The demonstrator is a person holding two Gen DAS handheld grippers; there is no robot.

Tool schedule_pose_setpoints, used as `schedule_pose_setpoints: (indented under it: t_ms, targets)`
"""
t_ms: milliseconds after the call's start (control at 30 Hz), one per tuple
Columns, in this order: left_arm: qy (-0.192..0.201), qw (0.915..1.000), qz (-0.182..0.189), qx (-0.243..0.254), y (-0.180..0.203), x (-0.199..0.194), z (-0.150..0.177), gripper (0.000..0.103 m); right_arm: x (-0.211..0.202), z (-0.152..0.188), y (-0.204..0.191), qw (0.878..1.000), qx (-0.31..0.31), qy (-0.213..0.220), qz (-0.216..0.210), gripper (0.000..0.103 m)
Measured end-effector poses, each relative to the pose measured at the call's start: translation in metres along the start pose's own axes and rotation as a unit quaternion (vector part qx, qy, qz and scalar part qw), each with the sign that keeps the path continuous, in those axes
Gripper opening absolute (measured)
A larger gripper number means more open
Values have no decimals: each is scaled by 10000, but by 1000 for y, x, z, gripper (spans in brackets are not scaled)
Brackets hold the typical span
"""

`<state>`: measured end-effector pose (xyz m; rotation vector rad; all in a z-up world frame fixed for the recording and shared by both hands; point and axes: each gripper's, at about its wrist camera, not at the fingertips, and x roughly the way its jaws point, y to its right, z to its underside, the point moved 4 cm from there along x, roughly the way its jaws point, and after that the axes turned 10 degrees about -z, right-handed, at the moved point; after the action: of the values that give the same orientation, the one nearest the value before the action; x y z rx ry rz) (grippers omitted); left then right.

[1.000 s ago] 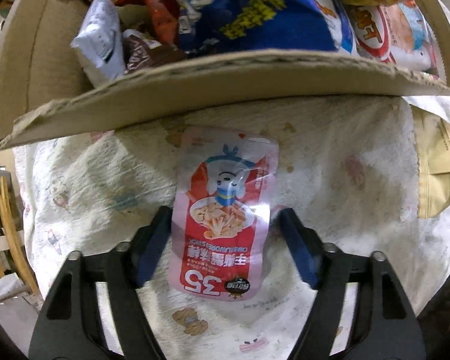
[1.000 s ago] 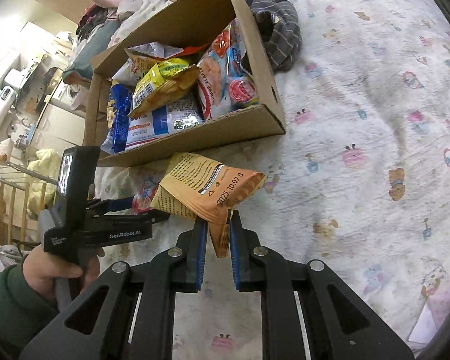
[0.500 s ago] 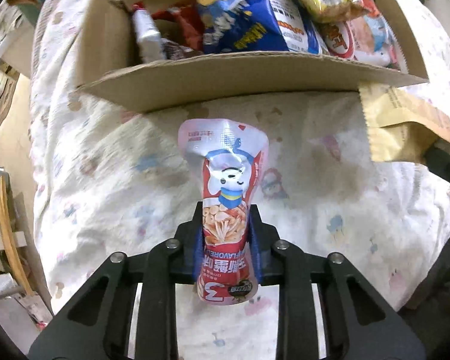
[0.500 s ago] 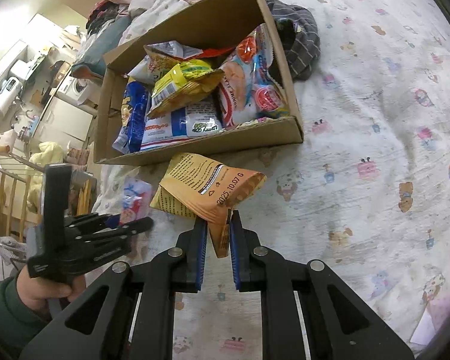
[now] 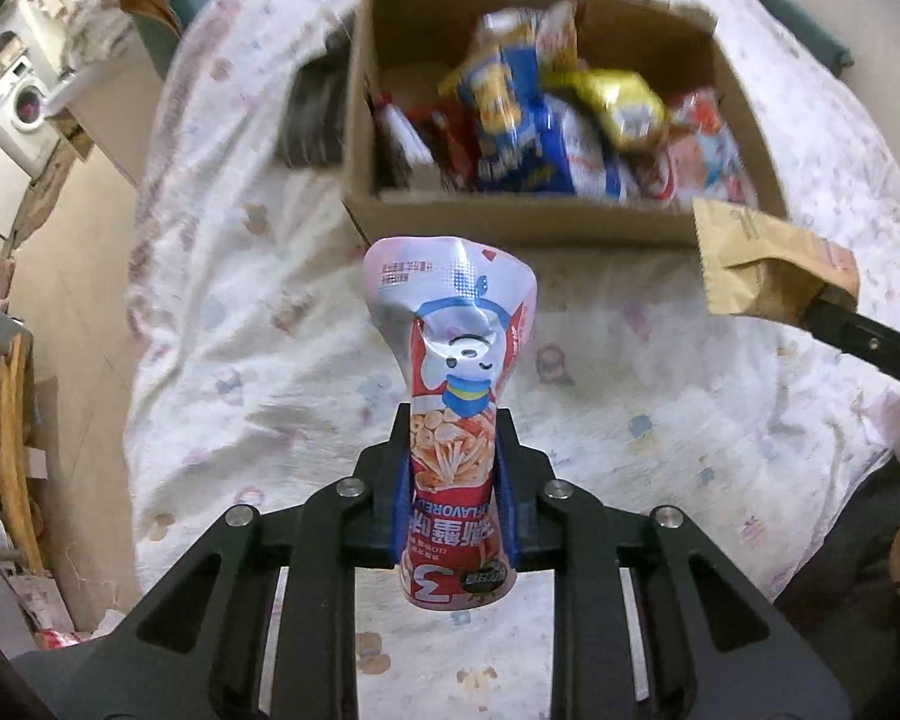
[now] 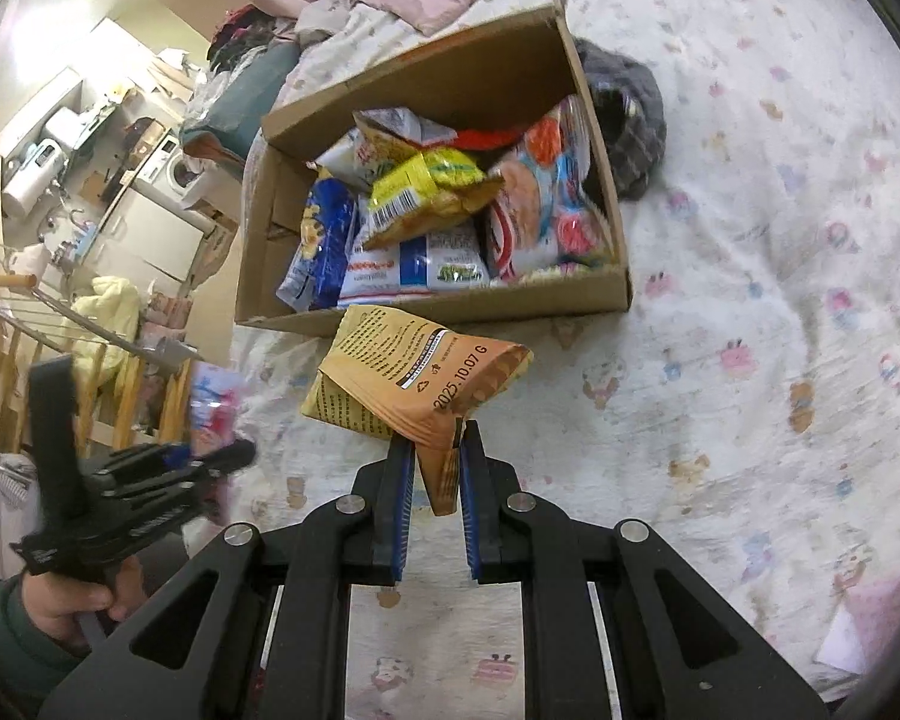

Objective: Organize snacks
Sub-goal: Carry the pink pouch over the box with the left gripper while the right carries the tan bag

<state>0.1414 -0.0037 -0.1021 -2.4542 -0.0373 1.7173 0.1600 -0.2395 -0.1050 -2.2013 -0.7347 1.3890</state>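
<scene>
The left gripper (image 5: 453, 480) was clamped on a red pouch (image 5: 453, 396), its blue pads pinching the lower half so that the pouch stood upright and crumpled at the waist, clear of the bed sheet (image 5: 222, 312) below. The right gripper (image 6: 437, 483) was closed on a corner of an orange bag (image 6: 417, 381), which hung tilted between its jaws, also off the sheet. In the left wrist view that bag showed as a tan packet at the right edge, just in front of the near wall of the box (image 5: 510, 219). The cardboard box sat open on the sheet, packed with snacks: a blue bag (image 6: 324, 240), a yellow bag (image 6: 426, 192) lying on top of the pile, and a red-and-white bag (image 6: 540, 210) against the right wall. Both held packets were outside the box, on its near side, the pouch to the left of the orange bag. A dark plaid cloth (image 6: 627, 120) lay on the sheet touching the box's far right corner. In the right wrist view a hand (image 6: 72, 600) in a green sleeve gripped the left gripper's handle, blurred. A washing machine (image 5: 15, 111) stood in the room beyond the bed.
</scene>
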Motion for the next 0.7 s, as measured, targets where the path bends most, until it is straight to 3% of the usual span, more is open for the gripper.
schedule_pose_setpoints:
  t_ms: [267, 467, 700]
  targets:
    - [678, 9973, -101, -244, -19, -44, -43, 19, -30, -30, -5, 9982, -30, 566, -214, 15]
    - [1116, 9930, -275, -265, -23, -54, -79, 20, -38, -57, -3, 9969, -48, 780, -1, 15]
    - [1086, 9932, -79, -413, -21, -41, -108, 20, -20, -84, -12, 9971, -216, 722, 29, 15]
